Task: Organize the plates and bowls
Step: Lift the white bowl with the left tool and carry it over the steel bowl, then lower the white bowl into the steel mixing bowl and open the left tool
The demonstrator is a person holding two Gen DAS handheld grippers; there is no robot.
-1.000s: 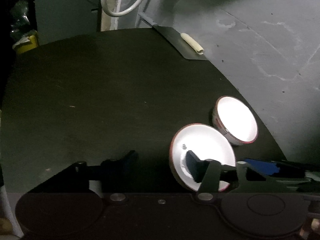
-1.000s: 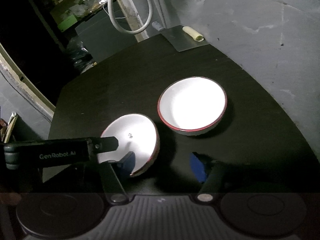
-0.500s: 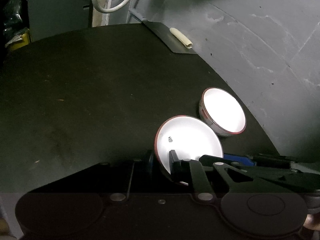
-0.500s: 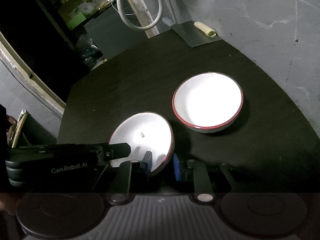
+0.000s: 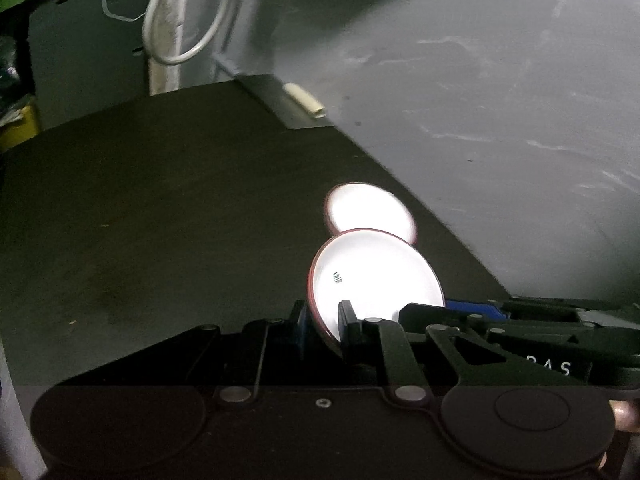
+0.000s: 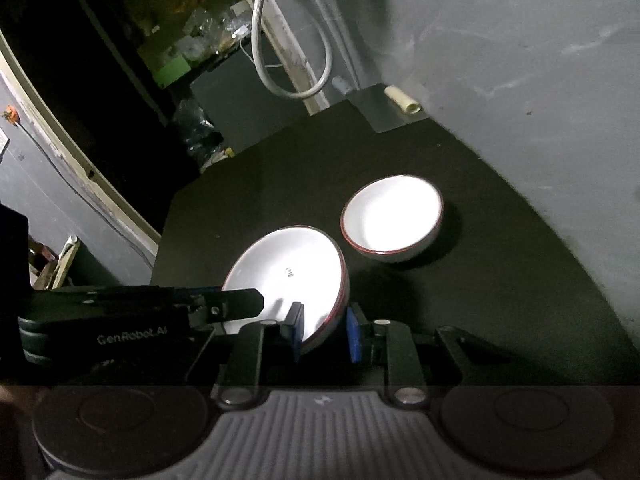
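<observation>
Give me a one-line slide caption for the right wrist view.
Both tools pinch the tilted red-rimmed bowl; a second bowl rests upright on the dark table.

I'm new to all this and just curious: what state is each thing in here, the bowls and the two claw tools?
Near bowl: tilted, rim gripped by both tools.
Far bowl: upright on the dark table, empty, untouched.
Left gripper: shut on the near bowl's rim.
Right gripper: shut on the same rim.
White hose: hanging looped behind the table.

The far bowl (image 5: pixel 370 214) is blurred and half hidden behind the tilted bowl (image 5: pixel 376 272). Both insides glare white, detail lost.
</observation>
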